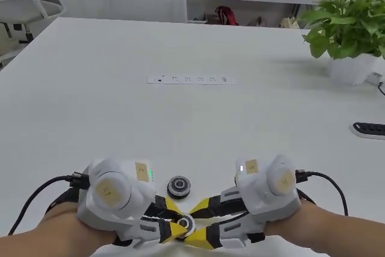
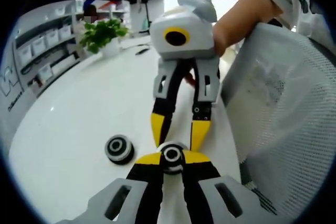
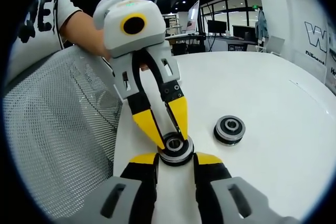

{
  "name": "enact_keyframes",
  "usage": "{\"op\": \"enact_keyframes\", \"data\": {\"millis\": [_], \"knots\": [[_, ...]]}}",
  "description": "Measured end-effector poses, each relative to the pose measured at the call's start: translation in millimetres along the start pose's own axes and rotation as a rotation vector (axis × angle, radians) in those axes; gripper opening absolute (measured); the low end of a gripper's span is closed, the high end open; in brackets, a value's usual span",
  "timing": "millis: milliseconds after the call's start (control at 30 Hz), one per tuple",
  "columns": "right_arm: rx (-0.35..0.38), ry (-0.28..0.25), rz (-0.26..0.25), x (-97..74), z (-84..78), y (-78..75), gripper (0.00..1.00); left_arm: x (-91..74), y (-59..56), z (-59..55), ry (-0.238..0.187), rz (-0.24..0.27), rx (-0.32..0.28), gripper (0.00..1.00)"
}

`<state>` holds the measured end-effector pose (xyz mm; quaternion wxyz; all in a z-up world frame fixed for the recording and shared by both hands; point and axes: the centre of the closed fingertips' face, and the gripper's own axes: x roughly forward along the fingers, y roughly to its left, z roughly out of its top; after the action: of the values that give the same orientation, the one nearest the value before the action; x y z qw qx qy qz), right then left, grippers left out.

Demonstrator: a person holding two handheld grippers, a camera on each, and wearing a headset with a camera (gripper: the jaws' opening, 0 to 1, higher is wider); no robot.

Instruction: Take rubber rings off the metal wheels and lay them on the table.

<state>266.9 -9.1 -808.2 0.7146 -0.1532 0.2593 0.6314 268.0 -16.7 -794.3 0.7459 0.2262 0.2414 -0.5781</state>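
- The left gripper (image 1: 174, 224) and the right gripper (image 1: 198, 224) meet tip to tip at the near edge of the white counter (image 1: 192, 124). Both sets of jaws are closed on the same metal wheel (image 1: 185, 224).
- A second wheel (image 1: 178, 186) lies flat on the counter just beyond the metal wheel, untouched.
- A potted plant (image 1: 349, 25) stands well beyond the metal wheel, to its right.

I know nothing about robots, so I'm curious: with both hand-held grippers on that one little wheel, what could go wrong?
The held wheel is small, with the left hand-held gripper and right hand-held gripper both crowding it; it might slip free. It is close to the table edge, so it could roll off. A slip may also knock the second wheel nearby.
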Motion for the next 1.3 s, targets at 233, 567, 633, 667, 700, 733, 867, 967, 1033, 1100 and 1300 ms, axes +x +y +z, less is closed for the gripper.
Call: {"op": "enact_keyframes", "data": {"millis": [233,567,633,667,700,733,867,967,1033,1100,1300], "knots": [[0.007,0.007,0.004,-3.7,-3.3,0.0,0.19,0.0,-0.1,0.0,0.000,0.001,-0.001,0.13],[0.013,0.008,0.005,-5.0,-3.8,-0.2,0.17,0.3,0.1,0.3,-0.001,0.002,-0.003,0.13],[0.015,0.008,0.005,-5.2,-3.8,-0.2,0.16,0.3,0.2,0.3,-0.001,0.002,-0.002,0.13],[0.015,0.008,0.006,-5.1,-3.7,-0.1,0.16,0.3,0.2,0.3,-0.002,0.002,-0.003,0.13],[0.012,0.009,0.006,-5.0,-3.7,0.0,0.17,0.2,0.1,0.3,-0.002,0.002,-0.003,0.13],[0.005,0.011,0.008,-4.7,-3.3,0.1,0.17,0.2,0.1,0.3,-0.002,0.001,-0.002,0.13],[-0.008,-0.002,0.006,-0.9,2.5,1.1,0.22,0.3,0.0,0.2,-0.001,0.001,-0.002,0.13],[-0.018,0.004,0.003,0.9,2.2,0.9,0.23,0.3,0.0,0.2,-0.001,0.002,-0.002,0.13],[-0.024,0.006,0.001,0.9,1.9,0.8,0.23,0.3,0.0,0.2,-0.001,0.002,-0.002,0.13],[-0.026,0.006,-0.001,0.5,1.9,0.7,0.23,0.2,0.1,0.2,-0.001,0.002,-0.002,0.13],[-0.022,0.007,0.000,-1.7,0.6,0.4,0.21,0.1,0.2,0.2,-0.002,0.002,-0.002,0.13]]}}
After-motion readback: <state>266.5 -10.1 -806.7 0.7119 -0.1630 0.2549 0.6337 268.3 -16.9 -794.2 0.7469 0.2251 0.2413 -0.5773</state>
